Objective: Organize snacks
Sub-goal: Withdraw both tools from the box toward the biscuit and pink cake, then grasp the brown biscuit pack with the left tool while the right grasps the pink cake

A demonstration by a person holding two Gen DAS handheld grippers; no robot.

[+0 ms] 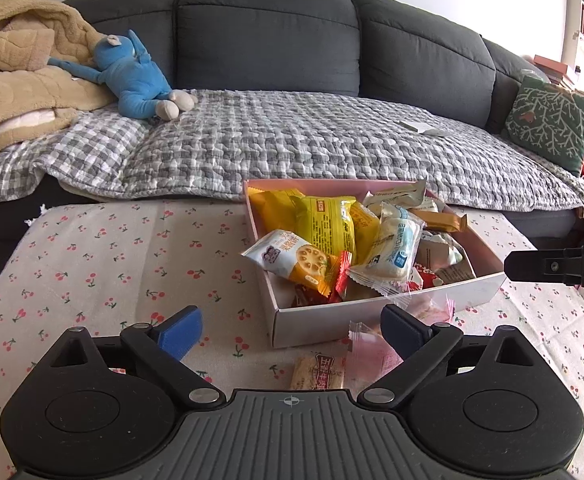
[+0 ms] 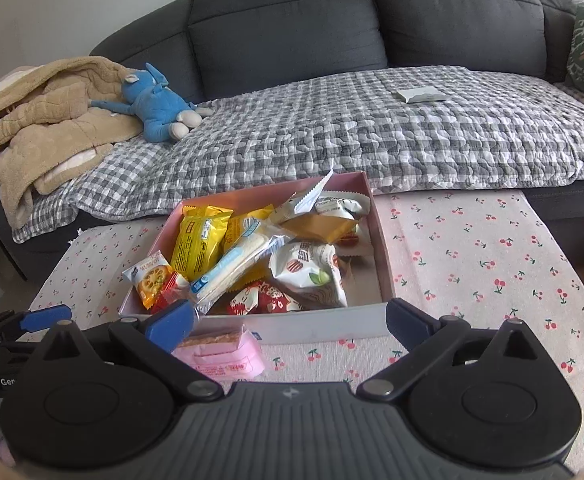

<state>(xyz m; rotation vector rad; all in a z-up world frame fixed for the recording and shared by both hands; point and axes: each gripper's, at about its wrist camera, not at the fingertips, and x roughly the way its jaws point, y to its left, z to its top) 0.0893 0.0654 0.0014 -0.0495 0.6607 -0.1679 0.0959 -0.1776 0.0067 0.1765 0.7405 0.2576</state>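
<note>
Left gripper: fingers wide apart, nothing between the pads. Directly ahead of them, on the cherry-print bench, lie two loose snacks outside the box: a beige wrapped biscuit and a pink packet just beside it, the latter close against the box's near wall. Both appear still to be collected, and the spread fingers suit a pick of either.

Right gripper: fingers likewise wide apart and empty. The same pink packet, with the biscuit on or against its far edge, lies just beyond its left finger, near the box front.

The pink box stands on the bench beyond both grippers, its near corner turned toward the left one. It is heaped with wrappers: a white lotus-root-print packet overhanging the left rim, yellow packets behind, a long white and blue packet propped across the pile. Judgement: the heap is loose and high, so added items may slide off; the overhanging packet is the likeliest to fall out.

Obstructions: the two grippers sit close together near one box corner and could foul each other reaching the same packets.

Beyond: a grey sofa with a checked cover, a blue plush toy, a tan blanket and a green cushion. None interferes.
</note>
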